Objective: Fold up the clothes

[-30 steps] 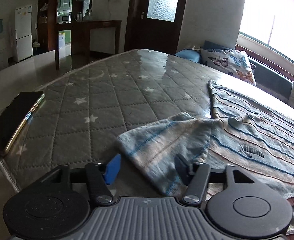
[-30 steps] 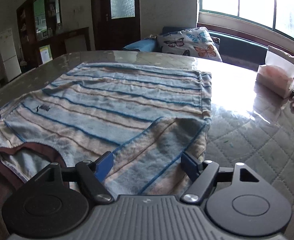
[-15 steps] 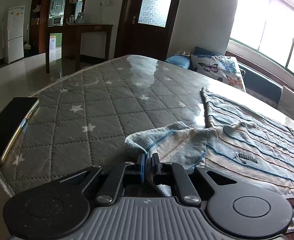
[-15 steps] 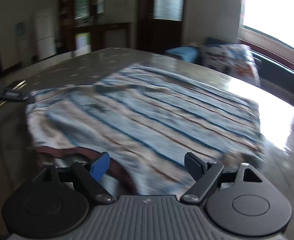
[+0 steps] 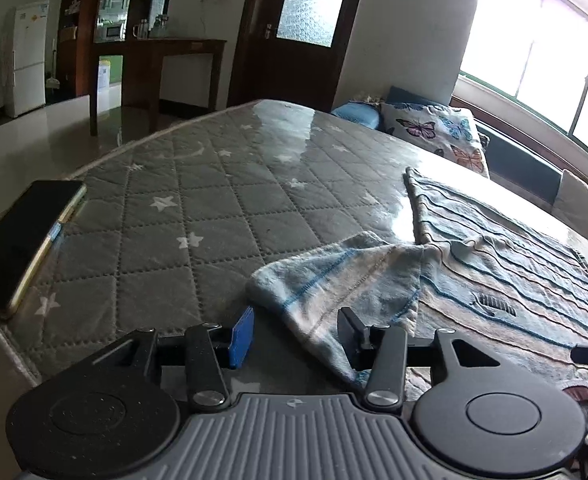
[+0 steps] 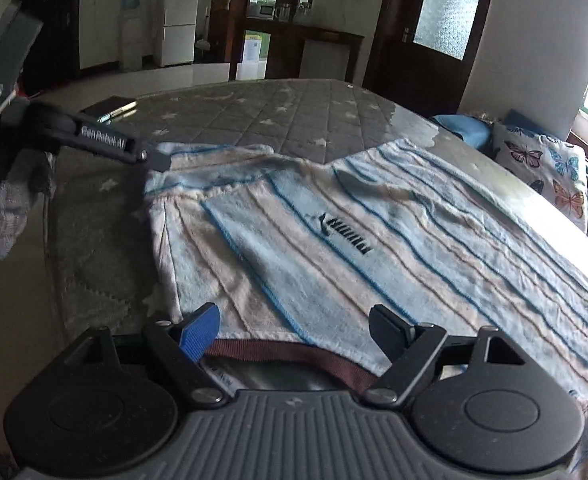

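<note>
Sleeve-folding is the step in hand, as I read it. Your striped shirt (image 6: 373, 240) lies flat, logo up, on the grey quilted surface (image 5: 214, 208), and every place below is given from that shirt. At its left edge the short sleeve (image 5: 333, 280) sticks out unfolded onto the quilt. Your left gripper (image 5: 294, 334) sits at the sleeve's tip; its jaws have just been opening, the cloth lies between them, and the pads are not pressing on it. Your right gripper (image 6: 294, 328) is at the shirt's near edge, over the brown collar band (image 6: 294, 354), jaws wide and holding nothing.

Next, I judge, you need to close the left pads on the sleeve hem again and carry it inward across the shirt's chest, keeping the crease along the side seam. A phone (image 5: 22, 240) lies well off the shirt's left side, clear of the work.
</note>
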{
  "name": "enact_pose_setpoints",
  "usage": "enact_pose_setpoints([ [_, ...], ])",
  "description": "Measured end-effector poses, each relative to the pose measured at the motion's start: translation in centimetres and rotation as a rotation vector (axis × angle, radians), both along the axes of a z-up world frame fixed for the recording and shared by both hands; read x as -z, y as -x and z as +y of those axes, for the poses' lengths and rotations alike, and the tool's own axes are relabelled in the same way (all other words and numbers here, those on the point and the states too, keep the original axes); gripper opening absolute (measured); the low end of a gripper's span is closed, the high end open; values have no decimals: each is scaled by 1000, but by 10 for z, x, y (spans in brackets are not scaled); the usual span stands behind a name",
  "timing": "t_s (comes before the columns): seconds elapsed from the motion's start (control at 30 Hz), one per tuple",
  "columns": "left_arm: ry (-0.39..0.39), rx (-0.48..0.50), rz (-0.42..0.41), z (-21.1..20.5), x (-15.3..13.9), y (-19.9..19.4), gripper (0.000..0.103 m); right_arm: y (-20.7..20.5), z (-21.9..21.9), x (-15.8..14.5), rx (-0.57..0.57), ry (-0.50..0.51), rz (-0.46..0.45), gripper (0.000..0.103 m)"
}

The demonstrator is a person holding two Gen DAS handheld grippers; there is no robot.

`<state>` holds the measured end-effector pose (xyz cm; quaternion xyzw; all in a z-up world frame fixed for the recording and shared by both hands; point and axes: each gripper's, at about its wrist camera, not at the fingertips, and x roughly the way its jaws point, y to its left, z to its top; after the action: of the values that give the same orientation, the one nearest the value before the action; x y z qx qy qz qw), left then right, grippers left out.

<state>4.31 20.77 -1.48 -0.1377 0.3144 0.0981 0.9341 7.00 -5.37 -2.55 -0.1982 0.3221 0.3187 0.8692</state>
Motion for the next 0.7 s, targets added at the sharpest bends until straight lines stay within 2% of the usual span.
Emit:
enact_pose_setpoints([
  [0.07,3,3,-2,-2,1,-3,45,-3,0,0,11,-7,10,84],
  [0.13,4,4,-4,-2,2,-6,20,-6,2,4,15,1,38,84],
  [0.23,25,2,-12,1,4,-8,7,-6,2,7,20,-10,42,84],
  [0.33,33,2,-37,0,-1,-7,4,-7,0,7,22,-16,51,84],
  [0.43,15,40,-107,-9,-16,-1,3,-5,-1,6,21,-18,43,84],
  [0.6,-58,216,-214,-44,-41,9,3,-2,-11,-3,31,-35,18,84],
  [0.7,-97,350,-244,-70,-47,14,3,0,-28,-12,64,-52,-2,84],
])
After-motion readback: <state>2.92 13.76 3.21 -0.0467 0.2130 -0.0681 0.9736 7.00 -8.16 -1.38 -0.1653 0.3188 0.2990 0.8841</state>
